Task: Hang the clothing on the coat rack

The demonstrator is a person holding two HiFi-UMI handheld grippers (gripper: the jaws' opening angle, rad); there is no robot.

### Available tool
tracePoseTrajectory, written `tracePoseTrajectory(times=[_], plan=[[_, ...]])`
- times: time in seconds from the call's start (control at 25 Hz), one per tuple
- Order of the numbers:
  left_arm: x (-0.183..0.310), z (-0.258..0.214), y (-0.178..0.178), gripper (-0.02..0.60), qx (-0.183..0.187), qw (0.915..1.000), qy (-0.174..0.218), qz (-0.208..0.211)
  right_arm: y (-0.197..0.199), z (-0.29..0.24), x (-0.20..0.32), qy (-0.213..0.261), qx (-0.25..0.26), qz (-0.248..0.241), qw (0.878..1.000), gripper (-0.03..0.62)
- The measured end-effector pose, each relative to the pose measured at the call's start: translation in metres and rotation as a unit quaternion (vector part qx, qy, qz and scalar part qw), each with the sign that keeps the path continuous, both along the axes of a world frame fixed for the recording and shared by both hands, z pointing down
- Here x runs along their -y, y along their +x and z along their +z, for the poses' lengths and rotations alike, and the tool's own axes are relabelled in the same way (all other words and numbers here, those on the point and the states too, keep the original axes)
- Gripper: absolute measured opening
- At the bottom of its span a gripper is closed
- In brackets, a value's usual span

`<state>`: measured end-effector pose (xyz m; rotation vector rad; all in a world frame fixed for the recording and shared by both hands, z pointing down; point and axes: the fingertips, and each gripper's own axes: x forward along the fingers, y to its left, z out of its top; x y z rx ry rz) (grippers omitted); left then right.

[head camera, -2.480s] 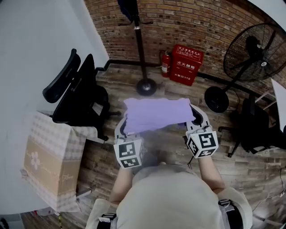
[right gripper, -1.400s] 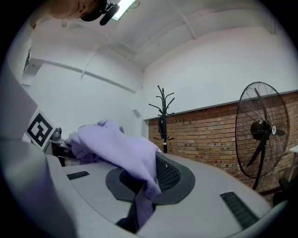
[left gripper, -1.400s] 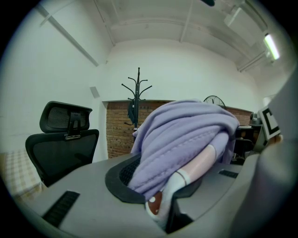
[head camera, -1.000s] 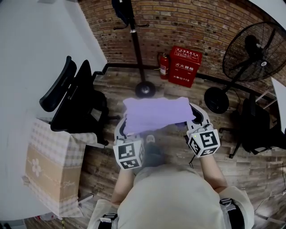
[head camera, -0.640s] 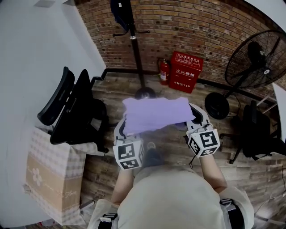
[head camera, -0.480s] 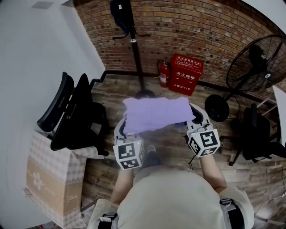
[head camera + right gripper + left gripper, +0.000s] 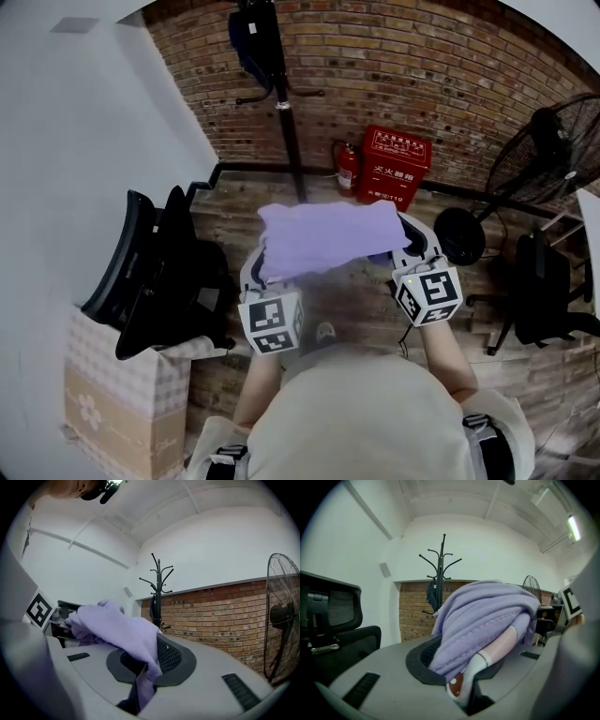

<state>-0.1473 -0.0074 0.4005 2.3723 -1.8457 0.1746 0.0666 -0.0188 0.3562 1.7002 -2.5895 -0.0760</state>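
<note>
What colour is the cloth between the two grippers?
The cloth is pale lilac; the head view shows it best.

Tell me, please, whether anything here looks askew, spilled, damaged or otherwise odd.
Nothing stands out. The purple garment spans between the left gripper and the right gripper, both clamped on it, and the coat rack stands upright before the brick wall.

Floor (image 7: 234, 211): wooden planks.
By the brick wall (image 7: 422, 66): coat rack (image 7: 284, 112), fire extinguisher (image 7: 347, 171), red box (image 7: 394, 167).
Right side: fan base (image 7: 459, 236), black chair (image 7: 544, 300).
Left side: second black chair (image 7: 155, 277), carton box (image 7: 108, 412).
</note>
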Motion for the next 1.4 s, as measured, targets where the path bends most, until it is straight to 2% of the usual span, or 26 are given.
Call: tracePoseTrajectory(times=[0.6,1.12,1.4], plan=[[0.099,0.013,-0.03,0.083,0.007,0.9997,-0.016,0.02,-0.029,0.008,0.095,0.001,0.003,0.02,1.0,0.023],[0.149,0.009,-0.021,0.083,0.019,0.9987,-0.019,0.043,-0.024,0.002,0.147,0.014,0.0,0.031,0.999,0.023],[0.189,0.007,-0.013,0.083,0.023,0.999,-0.016,0.035,-0.018,-0.002,0.195,0.023,-0.005,0.018,1.0,0.023]])
